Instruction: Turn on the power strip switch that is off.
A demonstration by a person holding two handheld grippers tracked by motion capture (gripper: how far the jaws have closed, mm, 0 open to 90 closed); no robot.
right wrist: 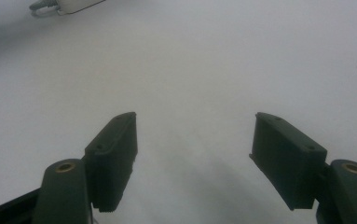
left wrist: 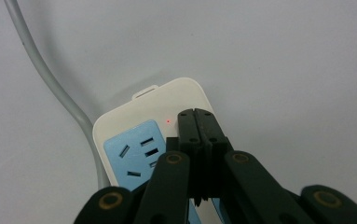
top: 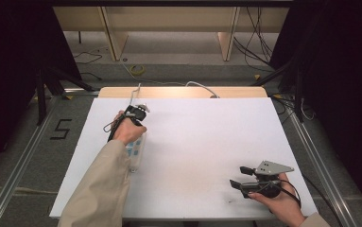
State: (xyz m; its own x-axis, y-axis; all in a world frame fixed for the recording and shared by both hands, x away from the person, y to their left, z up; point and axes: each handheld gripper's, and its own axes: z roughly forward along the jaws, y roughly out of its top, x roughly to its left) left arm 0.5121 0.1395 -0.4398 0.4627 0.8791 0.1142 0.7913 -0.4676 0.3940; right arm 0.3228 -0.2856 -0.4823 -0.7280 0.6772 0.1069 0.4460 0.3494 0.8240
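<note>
My left gripper (left wrist: 195, 122) jaws closed, tips pressing the white power strip (left wrist: 155, 135) at the table's (top: 207, 137) nine o'clock, my right gripper (right wrist: 192, 158) jaws open over bare surface at four o'clock.

The white table top (top: 193, 142) lies bare across its middle and far side — open passage between the hands. At the left, the power strip (top: 137, 150) and its grey cable (left wrist: 41, 74) (trailing off the far edge) block the way.
</note>
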